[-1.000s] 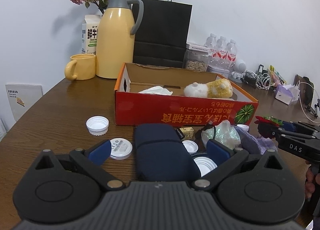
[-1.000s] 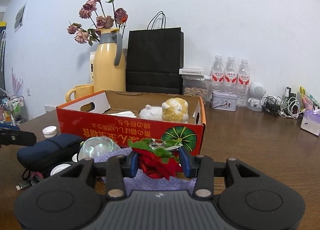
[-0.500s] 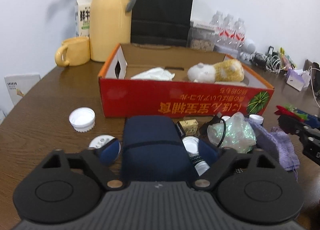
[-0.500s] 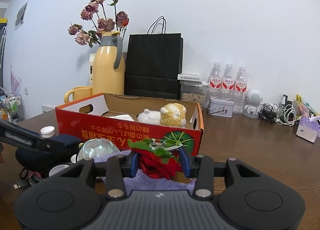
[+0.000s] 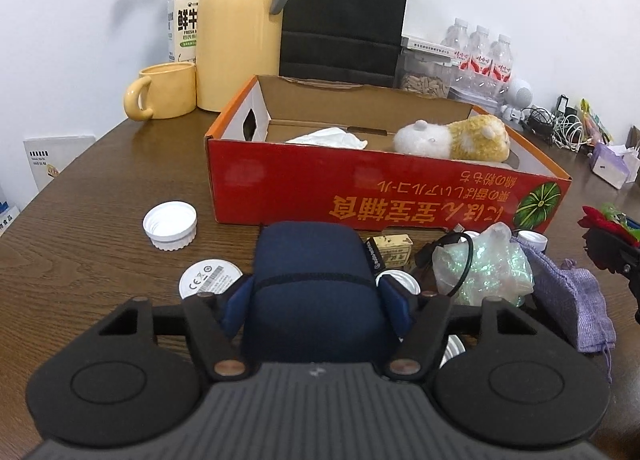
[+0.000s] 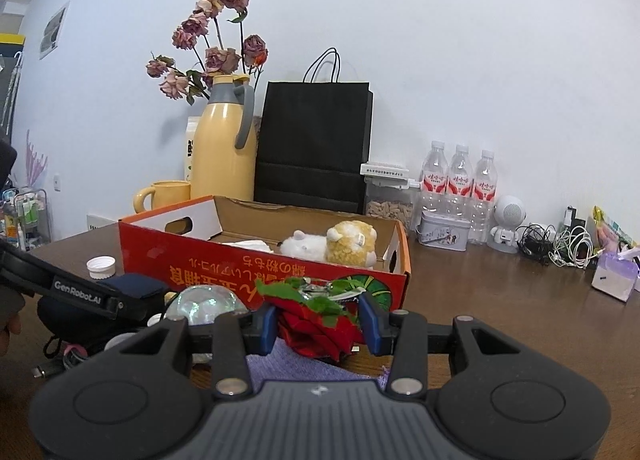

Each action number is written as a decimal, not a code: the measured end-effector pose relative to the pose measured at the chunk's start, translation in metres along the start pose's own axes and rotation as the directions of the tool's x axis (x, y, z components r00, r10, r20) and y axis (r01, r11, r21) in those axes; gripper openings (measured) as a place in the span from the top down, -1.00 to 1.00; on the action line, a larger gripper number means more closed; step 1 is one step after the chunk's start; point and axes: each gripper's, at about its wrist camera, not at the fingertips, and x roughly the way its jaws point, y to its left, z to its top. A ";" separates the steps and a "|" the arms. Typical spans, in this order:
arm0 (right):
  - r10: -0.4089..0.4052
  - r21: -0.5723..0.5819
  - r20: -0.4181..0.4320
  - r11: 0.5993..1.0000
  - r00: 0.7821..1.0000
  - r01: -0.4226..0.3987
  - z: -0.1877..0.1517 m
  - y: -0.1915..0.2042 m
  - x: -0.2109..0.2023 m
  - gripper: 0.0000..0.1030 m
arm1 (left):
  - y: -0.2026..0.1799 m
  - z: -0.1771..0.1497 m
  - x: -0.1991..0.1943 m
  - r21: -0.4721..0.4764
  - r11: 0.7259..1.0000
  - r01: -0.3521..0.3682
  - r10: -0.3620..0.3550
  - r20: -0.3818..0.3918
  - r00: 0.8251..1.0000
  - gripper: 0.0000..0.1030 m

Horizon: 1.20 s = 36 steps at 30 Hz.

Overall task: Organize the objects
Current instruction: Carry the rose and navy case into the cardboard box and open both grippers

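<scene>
Closing since a second ago round navy pouch between left hand-held gripper pads; squeeze evenly, centred, clear of white lid just left.

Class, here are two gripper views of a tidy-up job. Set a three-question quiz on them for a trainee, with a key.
1. True or false: the cardboard box already holds a plush toy.
2. Which does the right gripper hold: (a) white cap, (b) red fabric rose, (c) mug?
3. Fill in: the left gripper is closing round the navy ____.

Key: 1 true; 2 b; 3 pouch.
</scene>
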 end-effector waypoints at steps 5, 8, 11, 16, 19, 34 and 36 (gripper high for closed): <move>0.001 -0.012 0.021 1.000 1.000 -0.001 0.000 0.002 -0.004 0.22 | -0.001 -0.001 -0.004 -0.003 1.000 0.003 -0.003 0.019 1.000 -0.25; 0.003 -0.017 0.032 1.000 0.999 -0.002 0.000 0.002 -0.005 0.22 | -0.003 -0.003 -0.009 0.011 1.000 0.000 -0.001 0.042 0.999 -0.24; 0.002 -0.025 0.046 1.000 0.999 -0.001 0.000 0.004 -0.008 0.22 | -0.004 -0.004 -0.017 0.016 1.000 0.006 -0.007 0.068 0.998 -0.24; -0.009 -0.059 0.071 0.998 0.997 0.014 -0.001 0.011 -0.012 0.22 | -0.004 -0.004 -0.031 0.024 1.000 0.015 -0.017 0.105 0.994 -0.24; -0.014 -0.099 0.089 0.995 0.996 0.023 -0.002 0.018 -0.014 0.22 | -0.007 -0.002 -0.042 0.051 0.999 0.012 -0.019 0.142 0.990 -0.24; 0.019 -0.182 0.115 0.983 0.993 0.002 0.017 0.034 -0.011 0.22 | -0.029 0.034 -0.062 0.110 0.994 0.021 -0.051 0.280 0.959 -0.24; 0.020 -0.195 0.114 0.981 0.993 0.003 0.023 0.036 -0.008 0.22 | -0.030 0.040 -0.060 0.109 0.994 0.024 -0.055 0.291 0.955 -0.24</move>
